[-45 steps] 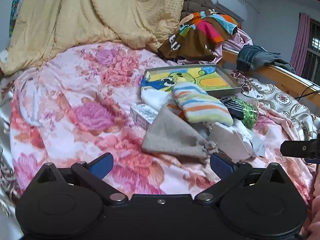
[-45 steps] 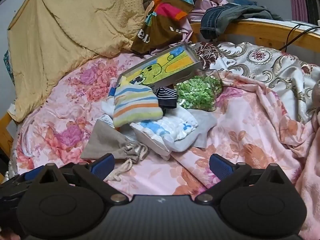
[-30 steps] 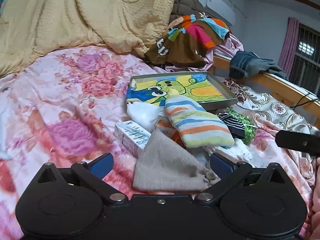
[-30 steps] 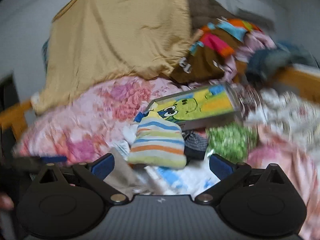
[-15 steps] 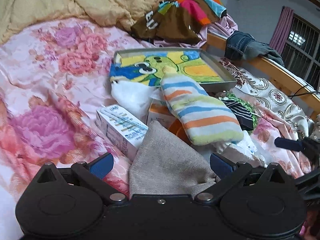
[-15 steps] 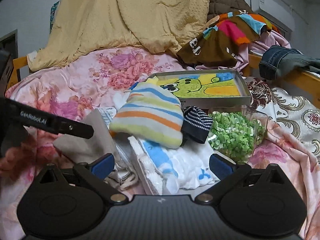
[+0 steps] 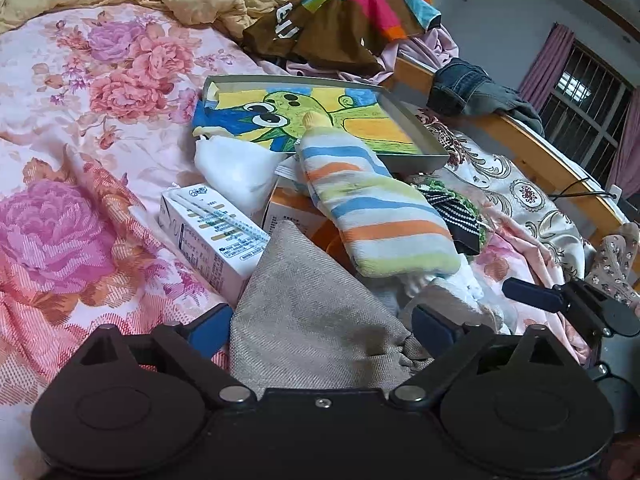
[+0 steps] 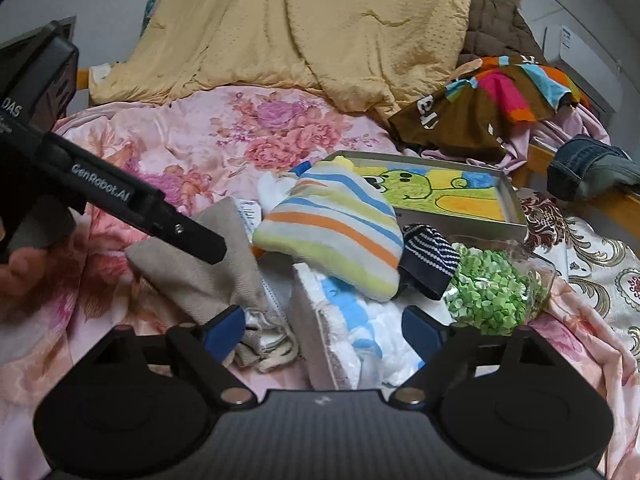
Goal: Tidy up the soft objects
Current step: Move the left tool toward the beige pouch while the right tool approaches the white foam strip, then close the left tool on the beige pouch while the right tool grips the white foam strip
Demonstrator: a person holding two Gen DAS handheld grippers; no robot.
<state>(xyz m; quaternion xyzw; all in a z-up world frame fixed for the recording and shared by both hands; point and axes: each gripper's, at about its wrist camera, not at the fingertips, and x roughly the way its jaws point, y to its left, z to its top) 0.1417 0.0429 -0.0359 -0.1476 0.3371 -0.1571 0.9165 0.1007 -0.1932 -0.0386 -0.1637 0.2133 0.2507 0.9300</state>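
Observation:
A pile of soft things lies on the floral bed. A grey-beige drawstring pouch (image 7: 316,320) lies between the open jaws of my left gripper (image 7: 322,326); it also shows in the right wrist view (image 8: 200,264). A striped plush sock-like item (image 7: 372,212) lies on top of the pile, also in the right wrist view (image 8: 336,232). My right gripper (image 8: 324,330) is open over a white and blue towel (image 8: 360,328). A dark striped sock (image 8: 430,262) lies beside it.
A tin tray with a cartoon frog picture (image 7: 416,132) sits behind the pile. A white carton (image 7: 212,236) lies at left. A clear box of green bits (image 8: 496,292) is at right. Yellow quilt (image 8: 320,28) and clothes (image 8: 492,104) lie at the back; wooden bed rail (image 7: 540,152) at right.
My left gripper has moved forward and down so the grey pouch now lies between its open jaws. My right gripper has swung left and closed in on the towel.

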